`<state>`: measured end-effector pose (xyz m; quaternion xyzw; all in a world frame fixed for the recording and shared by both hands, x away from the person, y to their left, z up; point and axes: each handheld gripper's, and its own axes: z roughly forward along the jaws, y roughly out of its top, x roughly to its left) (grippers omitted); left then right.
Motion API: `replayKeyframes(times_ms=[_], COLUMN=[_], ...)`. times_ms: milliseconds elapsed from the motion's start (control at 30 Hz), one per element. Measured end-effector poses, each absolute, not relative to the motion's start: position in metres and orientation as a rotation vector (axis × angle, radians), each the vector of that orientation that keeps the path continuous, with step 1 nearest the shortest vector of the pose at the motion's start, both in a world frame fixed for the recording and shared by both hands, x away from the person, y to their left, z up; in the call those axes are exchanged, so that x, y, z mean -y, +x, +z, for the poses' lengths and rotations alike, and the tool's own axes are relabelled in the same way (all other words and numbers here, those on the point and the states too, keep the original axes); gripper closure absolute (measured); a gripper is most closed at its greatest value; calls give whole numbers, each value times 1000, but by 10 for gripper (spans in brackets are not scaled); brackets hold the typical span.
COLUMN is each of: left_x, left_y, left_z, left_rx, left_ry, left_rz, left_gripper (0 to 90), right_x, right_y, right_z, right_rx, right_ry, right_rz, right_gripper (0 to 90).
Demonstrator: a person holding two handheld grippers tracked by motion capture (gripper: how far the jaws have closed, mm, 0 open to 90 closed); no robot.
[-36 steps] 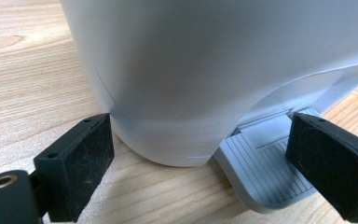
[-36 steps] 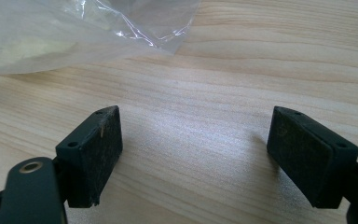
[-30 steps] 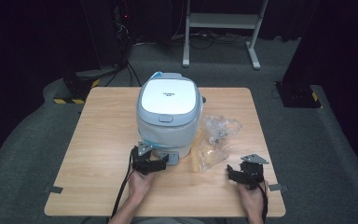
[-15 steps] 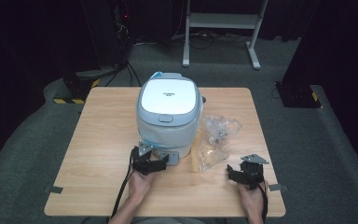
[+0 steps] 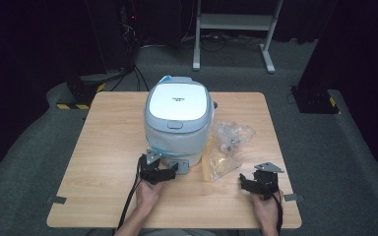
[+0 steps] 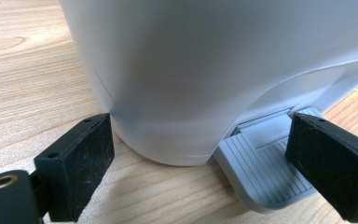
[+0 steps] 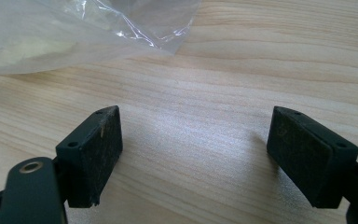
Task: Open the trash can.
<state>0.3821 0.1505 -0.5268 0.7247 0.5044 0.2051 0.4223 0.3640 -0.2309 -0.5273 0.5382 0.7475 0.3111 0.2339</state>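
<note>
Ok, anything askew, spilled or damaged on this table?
Nothing stands out. The white and grey lidded bin stands upright with its lid shut, the crumpled clear plastic bag lies intact beside it, and no spill shows on the wooden table.

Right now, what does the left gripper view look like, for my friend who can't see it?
The left gripper has its two black jaws open wide, close to the base of a rounded white-grey plastic bin. One jaw sits near the bin's ribbed grey foot pedal. Everything stands on a light wooden table.
</note>
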Motion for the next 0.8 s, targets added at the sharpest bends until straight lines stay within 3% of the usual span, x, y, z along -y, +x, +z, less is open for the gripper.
replayKeyframes(times_ms=[800], left_x=[-148], left_y=[381], left_z=[-527], left_rx=[-1266], left_ry=[1851], left_rz=[541], left_gripper=[84], right_x=[231], right_y=[364], right_z=[-527], right_rx=[-2053], right_ry=[1478], right_rz=[855], right_gripper=[179])
